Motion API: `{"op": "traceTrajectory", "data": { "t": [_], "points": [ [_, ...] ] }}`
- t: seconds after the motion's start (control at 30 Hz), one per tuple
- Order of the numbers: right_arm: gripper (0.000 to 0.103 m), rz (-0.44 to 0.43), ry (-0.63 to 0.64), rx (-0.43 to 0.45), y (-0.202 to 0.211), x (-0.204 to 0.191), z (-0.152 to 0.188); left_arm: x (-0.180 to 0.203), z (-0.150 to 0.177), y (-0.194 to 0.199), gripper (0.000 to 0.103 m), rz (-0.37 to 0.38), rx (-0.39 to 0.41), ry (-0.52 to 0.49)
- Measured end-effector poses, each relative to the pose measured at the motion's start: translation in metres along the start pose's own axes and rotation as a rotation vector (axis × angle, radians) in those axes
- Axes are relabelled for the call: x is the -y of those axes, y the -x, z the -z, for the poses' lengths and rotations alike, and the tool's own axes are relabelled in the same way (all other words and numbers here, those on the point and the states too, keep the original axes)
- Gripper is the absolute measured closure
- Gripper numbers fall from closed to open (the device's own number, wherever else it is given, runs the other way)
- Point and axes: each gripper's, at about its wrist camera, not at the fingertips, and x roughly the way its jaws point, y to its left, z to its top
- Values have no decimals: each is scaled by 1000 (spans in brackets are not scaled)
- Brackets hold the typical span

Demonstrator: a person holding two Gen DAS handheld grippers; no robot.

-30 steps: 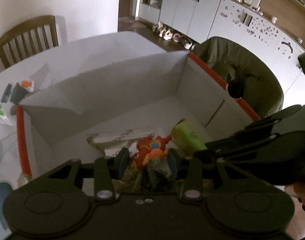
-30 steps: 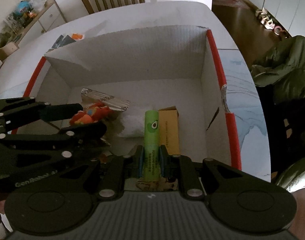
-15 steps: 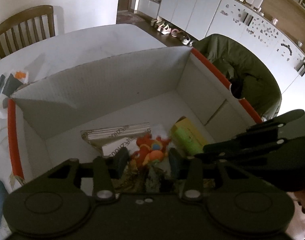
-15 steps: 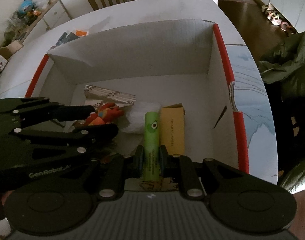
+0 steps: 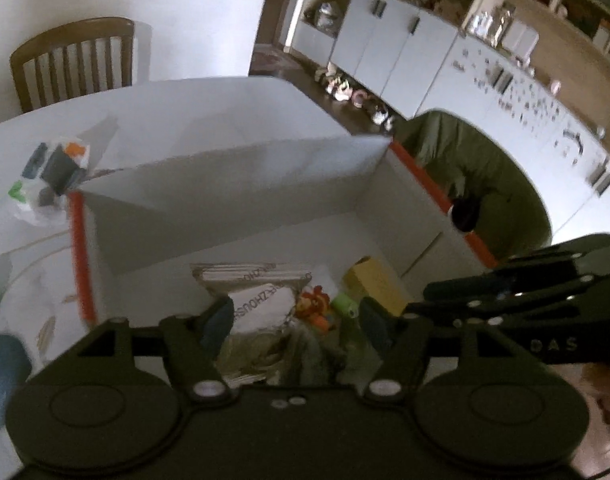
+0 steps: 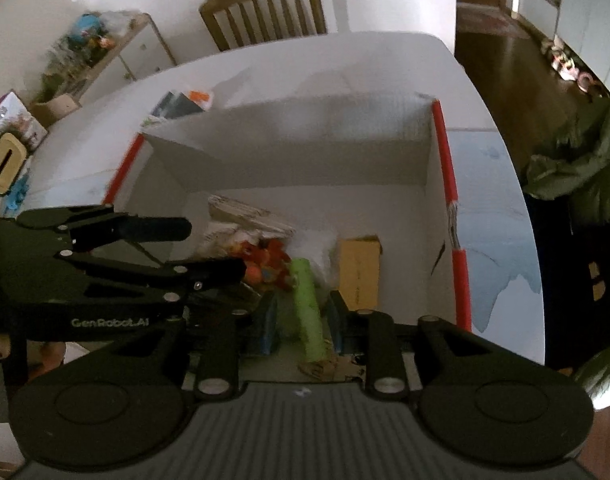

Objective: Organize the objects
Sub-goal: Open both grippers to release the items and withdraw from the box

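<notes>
A white cardboard box with red edges (image 5: 241, 184) (image 6: 441, 148) stands open on the table. Inside lie an orange plush toy (image 5: 315, 308) (image 6: 265, 262), a green tube (image 6: 307, 308) (image 5: 343, 305), a yellow box (image 6: 359, 270) (image 5: 375, 280), and white packets with print (image 5: 261, 304). My left gripper (image 5: 295, 324) is open above the box contents, holding nothing. My right gripper (image 6: 301, 316) is open, its fingers either side of the green tube, which lies loose between them.
A wooden chair (image 6: 265, 12) stands beyond the table. A bag of small items (image 5: 53, 172) lies on the table left of the box. A green coat (image 5: 485, 176) hangs on a seat to the right. Cabinets line the far wall.
Both grippers have risen and pulled back from the box. The right gripper's jaws have opened off the green tube. The left gripper's jaws have spread wider.
</notes>
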Motion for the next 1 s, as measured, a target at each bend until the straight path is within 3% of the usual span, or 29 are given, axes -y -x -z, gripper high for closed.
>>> {"op": "traceTrajectory", "data": {
  "t": [0.33,0.5,0.8,0.87,1.0],
  "points": [
    [71,-57,60,66,23,-43,-17,-42,4,62,32,-53,97,75],
    [56,-72,82,98,27,-80,-26,-76,11,87,30,-65,122,95],
    [53,-96,85,117,15,-151,-38,-141,21,124,20,-111,155,120],
    [44,-98,91,120,11,-167,-40,-152,22,129,19,-121,160,119],
    [43,-94,106,124,3,-196,-45,-176,23,134,17,-140,165,112]
  ]
}}
